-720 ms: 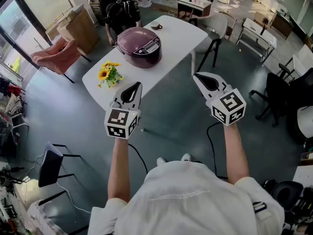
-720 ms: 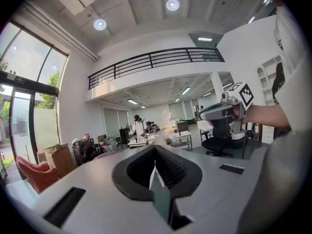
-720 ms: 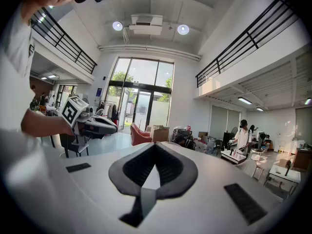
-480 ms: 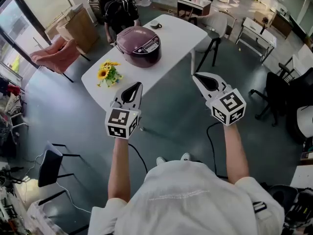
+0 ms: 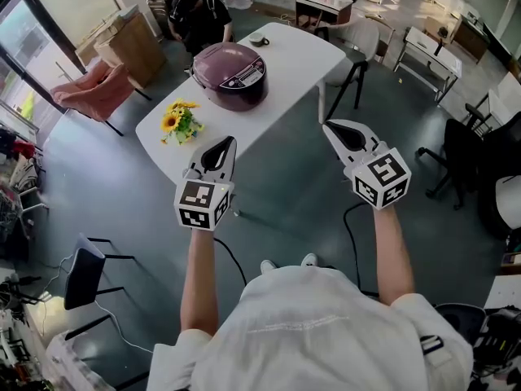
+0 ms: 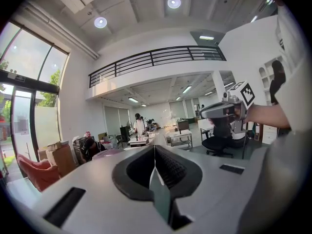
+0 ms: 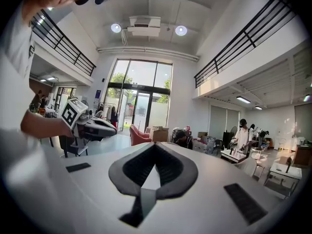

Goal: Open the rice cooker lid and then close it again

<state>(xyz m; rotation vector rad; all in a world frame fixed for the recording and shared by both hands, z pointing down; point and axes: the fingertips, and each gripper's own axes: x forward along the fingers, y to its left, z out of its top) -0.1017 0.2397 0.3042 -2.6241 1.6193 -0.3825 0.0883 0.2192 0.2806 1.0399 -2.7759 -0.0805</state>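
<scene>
A dark purple rice cooker (image 5: 230, 75) stands with its lid down on the white table (image 5: 293, 55), far ahead of both hands. My left gripper (image 5: 224, 142) is held level in the air short of the table's near edge, jaws shut and empty. My right gripper (image 5: 332, 127) hovers to the right of the table over the floor, also shut on nothing. In the left gripper view the shut jaws (image 6: 155, 147) fill the lower frame, and the right gripper (image 6: 222, 110) shows at the side. The right gripper view shows its own shut jaws (image 7: 155, 146) and the left gripper (image 7: 95, 126).
A bunch of yellow sunflowers (image 5: 181, 123) lies on the table's near left part. A small cup (image 5: 260, 41) sits at the far end. A person in black (image 5: 198, 19) crouches behind the table. A pink armchair (image 5: 91, 92) and cardboard boxes (image 5: 130, 46) stand left; chairs stand right.
Both grippers keep their places and stay shut. The person behind the table has shifted slightly.
</scene>
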